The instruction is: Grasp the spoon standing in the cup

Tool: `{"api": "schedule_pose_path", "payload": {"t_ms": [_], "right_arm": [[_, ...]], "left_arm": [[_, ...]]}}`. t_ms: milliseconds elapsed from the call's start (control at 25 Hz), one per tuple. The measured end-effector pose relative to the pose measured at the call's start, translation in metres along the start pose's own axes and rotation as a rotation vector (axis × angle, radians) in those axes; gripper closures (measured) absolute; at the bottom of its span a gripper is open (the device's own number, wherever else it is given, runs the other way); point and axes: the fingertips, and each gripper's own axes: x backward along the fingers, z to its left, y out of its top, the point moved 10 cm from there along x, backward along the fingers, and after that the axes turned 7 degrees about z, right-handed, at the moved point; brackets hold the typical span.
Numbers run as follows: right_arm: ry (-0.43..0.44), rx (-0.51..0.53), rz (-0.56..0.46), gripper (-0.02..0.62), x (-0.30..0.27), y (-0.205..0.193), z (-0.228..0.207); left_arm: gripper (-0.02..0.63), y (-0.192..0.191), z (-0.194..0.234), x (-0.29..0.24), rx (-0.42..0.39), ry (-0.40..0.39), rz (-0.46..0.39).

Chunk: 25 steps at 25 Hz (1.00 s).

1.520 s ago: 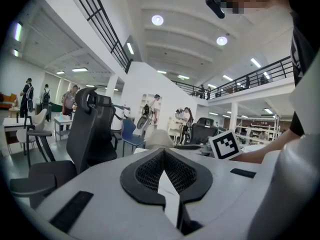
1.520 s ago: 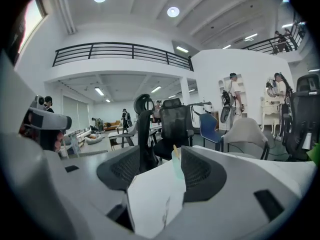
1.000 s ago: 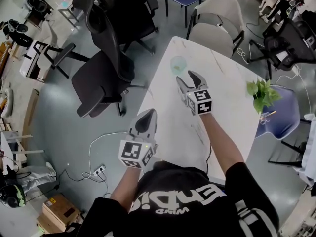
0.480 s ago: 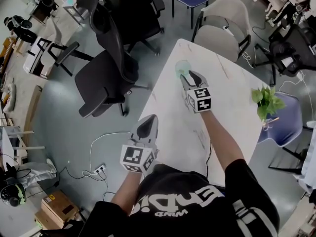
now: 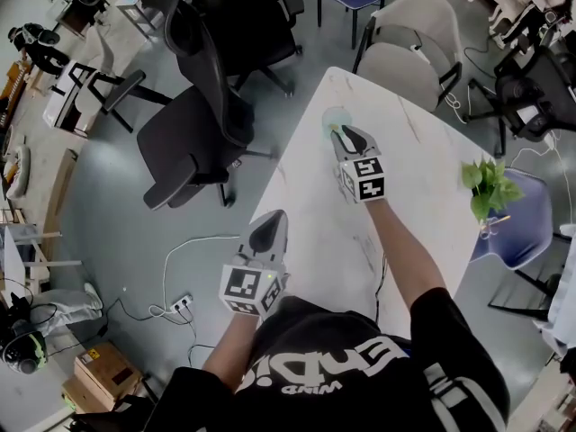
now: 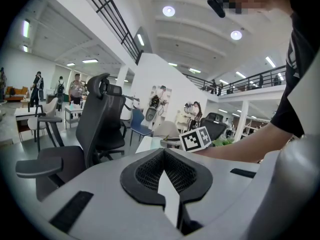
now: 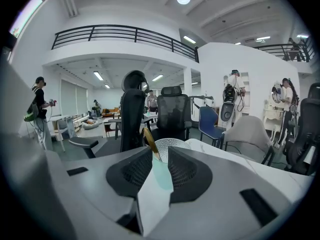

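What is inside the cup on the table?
A spoon stands in the cup, its handle poking up between the closing jaws of the right gripper. The spoon's lower end and the cup's bottom are hidden behind that gripper.

right gripper [image 5: 346, 135] extends over the white table [image 5: 423, 151], jaws closing at the pale cup [image 5: 331, 117]; anything between them is too small to resolve. left gripper [image 5: 267, 230] hovers at the table's near edge. plant [image 5: 486, 185] stands well apart.

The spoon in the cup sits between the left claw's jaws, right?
No, it is the right claw. The right gripper view shows the spoon in the cup between its closing jaws, with a gap still left.
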Motion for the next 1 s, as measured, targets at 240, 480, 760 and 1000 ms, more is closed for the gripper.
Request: {"api": "schedule_pose_path", "payload": {"t_ms": [240,480,760,1000], "right_arm": [[-0.023,0.01,-0.009,0.549,0.003,0.001,0.0],[-0.053,0.015,-0.014,0.561,0.005,0.001,-0.002],[-0.067,0.031,-0.045,0.566,0.01,0.012,-0.003],[-0.08,0.039,-0.061,0.58,0.014,0.018,-0.003]], "left_arm": [[0.592,-0.004,0.002,0.001,0.004,0.01,0.009],[0.592,-0.007,0.001,0.001,0.004,0.007,0.01],[0.592,-0.009,-0.001,0.0,0.007,-0.002,0.01],[0.592,-0.008,-0.002,0.002,0.006,-0.009,0.005]]}}
